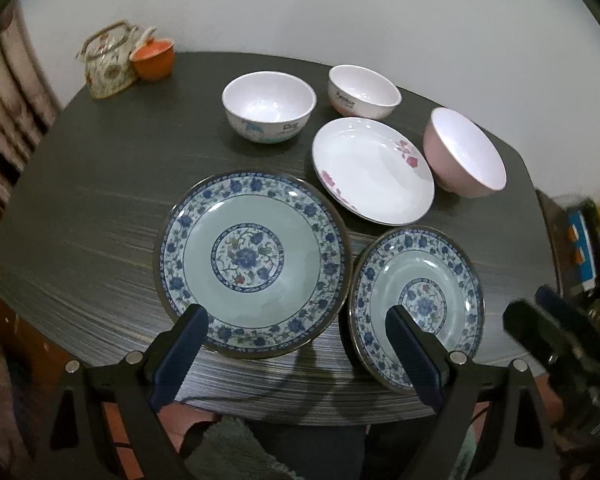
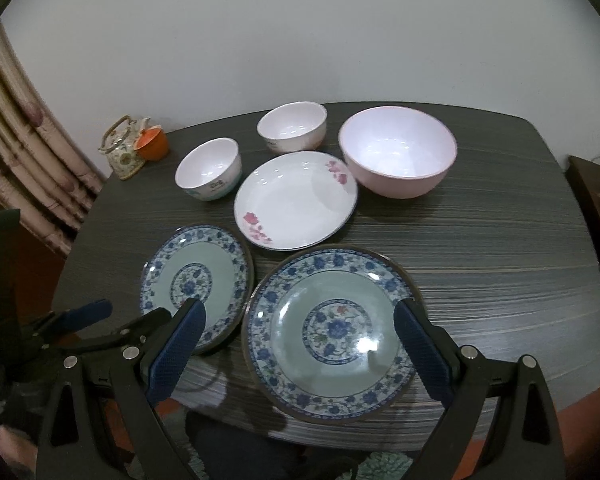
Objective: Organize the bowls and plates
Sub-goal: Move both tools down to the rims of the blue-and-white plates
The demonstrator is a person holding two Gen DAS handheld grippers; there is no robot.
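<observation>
Two blue-flowered plates lie at the table's near edge: the left one [image 1: 252, 264] [image 2: 198, 284] and the right one [image 1: 418, 304] [image 2: 332, 332]. Behind them lie a white plate with pink flowers [image 1: 374, 170] [image 2: 296, 200], a white bowl with blue print [image 1: 269, 106] [image 2: 209, 168], a second white bowl [image 1: 363, 90] [image 2: 292, 126] and a pink bowl [image 1: 466, 152] [image 2: 398, 150]. My left gripper [image 1: 298, 316] is open and empty, above the near rims of both blue plates. My right gripper [image 2: 300, 312] is open and empty, over the right blue plate.
A flowered teapot [image 1: 108, 60] [image 2: 124, 148] and an orange cup [image 1: 153, 58] [image 2: 152, 144] stand at the back left corner of the dark wood-grain table [image 1: 100, 200] [image 2: 500, 260]. A curtain [image 2: 28, 160] hangs at the left. Clutter [image 1: 588, 240] stands to the table's right.
</observation>
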